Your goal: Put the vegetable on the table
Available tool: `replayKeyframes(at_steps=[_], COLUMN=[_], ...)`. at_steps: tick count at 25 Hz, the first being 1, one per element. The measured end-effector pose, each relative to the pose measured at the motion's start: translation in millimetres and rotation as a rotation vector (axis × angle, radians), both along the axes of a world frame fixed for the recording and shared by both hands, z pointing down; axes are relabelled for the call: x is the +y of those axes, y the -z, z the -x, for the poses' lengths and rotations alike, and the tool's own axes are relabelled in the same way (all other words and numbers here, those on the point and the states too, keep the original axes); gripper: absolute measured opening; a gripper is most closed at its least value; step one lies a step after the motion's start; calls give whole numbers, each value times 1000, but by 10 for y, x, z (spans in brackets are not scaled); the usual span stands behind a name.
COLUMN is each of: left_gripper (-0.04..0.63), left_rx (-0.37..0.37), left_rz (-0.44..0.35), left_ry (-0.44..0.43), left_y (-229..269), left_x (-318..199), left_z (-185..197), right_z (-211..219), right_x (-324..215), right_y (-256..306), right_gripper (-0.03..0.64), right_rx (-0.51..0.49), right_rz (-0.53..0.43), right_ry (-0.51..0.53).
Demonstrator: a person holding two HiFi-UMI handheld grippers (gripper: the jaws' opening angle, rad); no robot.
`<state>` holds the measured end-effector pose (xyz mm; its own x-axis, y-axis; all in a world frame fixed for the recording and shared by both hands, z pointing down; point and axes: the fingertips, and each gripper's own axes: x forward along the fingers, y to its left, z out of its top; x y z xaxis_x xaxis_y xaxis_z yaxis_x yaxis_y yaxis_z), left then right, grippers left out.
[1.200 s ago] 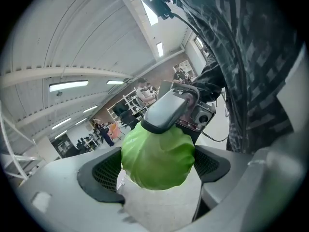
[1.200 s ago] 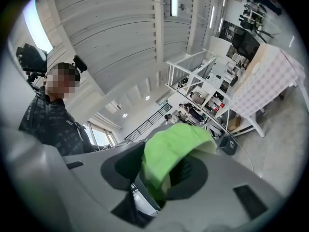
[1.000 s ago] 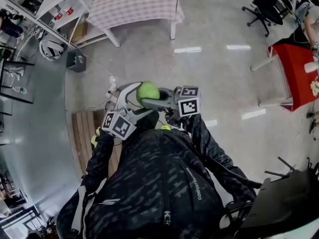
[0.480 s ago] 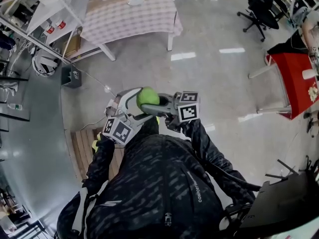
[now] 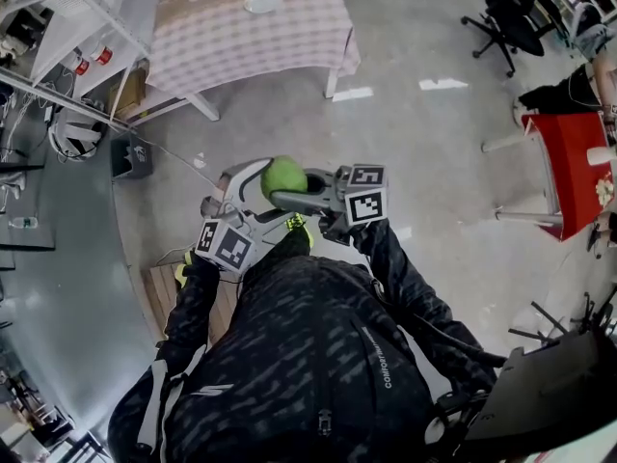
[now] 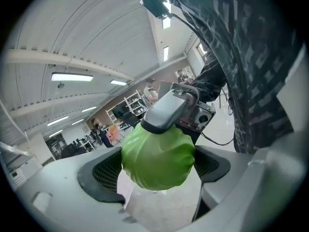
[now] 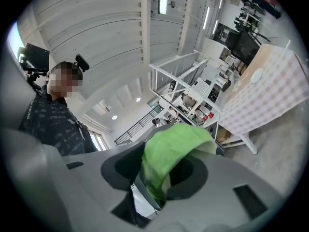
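Observation:
A round green cabbage [image 5: 284, 177] is carried at chest height in front of the person in a dark jacket. My left gripper [image 5: 262, 183] has its white jaws around the cabbage from the left, and my right gripper [image 5: 289, 187] clamps it from the right. In the left gripper view the cabbage [image 6: 157, 153] fills the gap between the black pads, with the right gripper's grey jaw on top of it. The right gripper view shows the cabbage [image 7: 169, 153] wedged between its pads. A table [image 5: 241, 37] with a checked cloth stands ahead, bearing a small white plate [image 5: 262, 1].
Metal shelves [image 5: 58, 27] line the left. A wooden pallet [image 5: 159, 287] lies on the floor at the person's left. A red-covered table [image 5: 578, 152] and an office chair [image 5: 511, 17] stand to the right. Dark equipment [image 5: 549, 394] sits at the lower right.
The checked table has come further into view at the top, so the person has moved toward it. Both grippers keep the same hold on the cabbage.

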<state>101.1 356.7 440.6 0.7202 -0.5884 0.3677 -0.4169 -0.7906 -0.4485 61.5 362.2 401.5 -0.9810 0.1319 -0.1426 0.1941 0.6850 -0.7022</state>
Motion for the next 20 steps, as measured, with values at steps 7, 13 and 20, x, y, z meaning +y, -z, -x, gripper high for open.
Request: replayKeyframes(at_steps=[7,13,20], left_gripper=[446,446,446], left_rx=[-4,-12,-14], left_rz=[6,3,-12], left_ry=[-9,-5,-1], left_y=[-26,-59,-7], left_x=[-563,-980,-1303], left_z=[281,464,544], right_z=[287,466,547], right_x=[-567,-985,-1300], right_y=[-24,-54,-6], right_gripper=[135,135,135], right_rx=[8,8,3], right_rz=[6,0,-12], right_ry=[-9,-15,-15])
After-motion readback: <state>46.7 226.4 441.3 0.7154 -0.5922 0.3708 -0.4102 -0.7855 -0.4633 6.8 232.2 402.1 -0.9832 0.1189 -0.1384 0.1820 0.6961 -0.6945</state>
